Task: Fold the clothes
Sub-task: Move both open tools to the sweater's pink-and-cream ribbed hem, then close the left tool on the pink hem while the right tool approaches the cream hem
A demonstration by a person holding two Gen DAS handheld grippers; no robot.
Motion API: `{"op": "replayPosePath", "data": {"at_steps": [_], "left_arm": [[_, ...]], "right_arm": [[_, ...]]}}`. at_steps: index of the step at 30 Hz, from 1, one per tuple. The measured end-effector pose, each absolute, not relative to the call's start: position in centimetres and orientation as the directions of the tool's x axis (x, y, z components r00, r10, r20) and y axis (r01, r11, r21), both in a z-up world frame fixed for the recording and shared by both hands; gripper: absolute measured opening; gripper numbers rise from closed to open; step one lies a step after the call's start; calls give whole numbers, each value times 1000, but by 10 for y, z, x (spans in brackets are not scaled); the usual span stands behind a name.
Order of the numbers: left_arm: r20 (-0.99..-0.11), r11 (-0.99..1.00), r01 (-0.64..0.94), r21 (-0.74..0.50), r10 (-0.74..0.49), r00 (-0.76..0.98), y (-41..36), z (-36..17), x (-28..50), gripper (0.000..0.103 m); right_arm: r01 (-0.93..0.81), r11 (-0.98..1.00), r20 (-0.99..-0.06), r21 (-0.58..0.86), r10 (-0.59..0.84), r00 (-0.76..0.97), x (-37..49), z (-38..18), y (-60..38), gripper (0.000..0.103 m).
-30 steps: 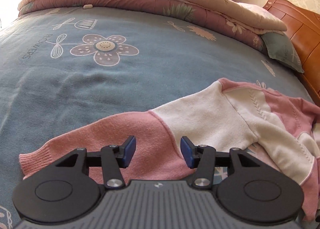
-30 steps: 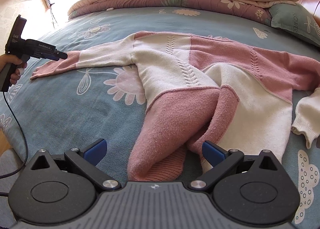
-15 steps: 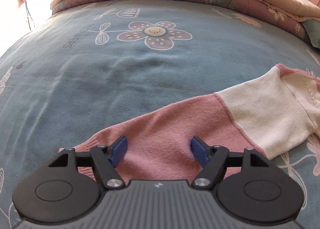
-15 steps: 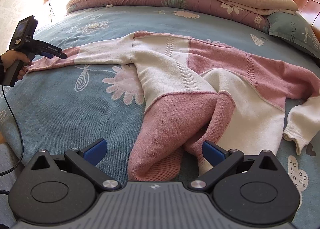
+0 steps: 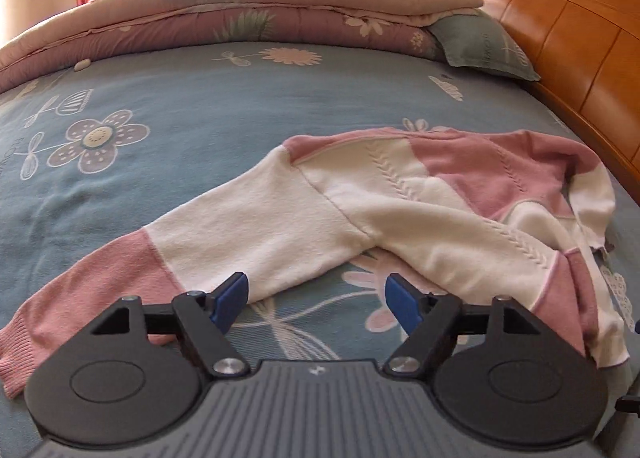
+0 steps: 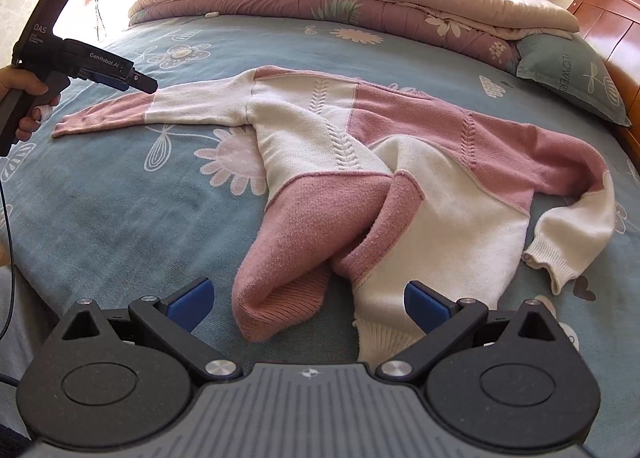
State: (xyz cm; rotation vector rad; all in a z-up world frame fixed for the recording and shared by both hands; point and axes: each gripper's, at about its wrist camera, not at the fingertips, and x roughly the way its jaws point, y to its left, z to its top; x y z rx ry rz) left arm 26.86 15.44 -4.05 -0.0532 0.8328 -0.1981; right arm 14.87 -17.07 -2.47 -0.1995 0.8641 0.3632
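Left view: left gripper (image 5: pixel 316 298) low over the blue bed sheet (image 5: pixel 200 106), jaws wide apart, nothing held. Pink-and-white sweater (image 5: pixel 400 198) spread out ahead, its sleeve (image 5: pixel 168 254) just beside one finger, likely ready for a grab.

Right view: right gripper (image 6: pixel 307 300) jaws apart too, empty, pointed at the bunched hem (image 6: pixel 280 298). Likely waiting to smooth that part flat first.

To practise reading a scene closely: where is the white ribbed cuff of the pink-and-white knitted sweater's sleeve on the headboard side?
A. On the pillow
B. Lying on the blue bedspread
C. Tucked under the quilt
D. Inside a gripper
B: the white ribbed cuff of the pink-and-white knitted sweater lies on the blue flowered bedspread, with nothing holding it.
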Motion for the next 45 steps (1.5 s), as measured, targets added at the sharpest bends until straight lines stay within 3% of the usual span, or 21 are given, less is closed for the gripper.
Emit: {"op": "replayPosePath", "data": {"at_steps": [6,13,22,28,32,45], "left_arm": [[-740,915,377,-145,-353,572,35,-45,249,77],[-719,881,448,-149,-408,563,-47,-53,220,77],[-797,932,348,-101,-285,532,-66,-89,204,77],[-809,954,213,-212,-294,509,-23,-99,196,77],[-776,926,166,-339,-375,507,-8,-101,191,77],[-578,750,138,-647,-600,553,1,-122,205,77]], "right_arm": [[-307,951,-791,-16,176,587,128,-43,-215,103],[-191,981,-779,27,141,611,132,-59,-268,103],[-138,990,-790,34,111,603,151,-89,-290,103],[-125,991,-780,38,108,617,143,-105,-290,103],[-102,994,-760,34,92,644,141,-108,-290,103],[-84,996,-706,33,82,703,132,-114,-289,103]]}}
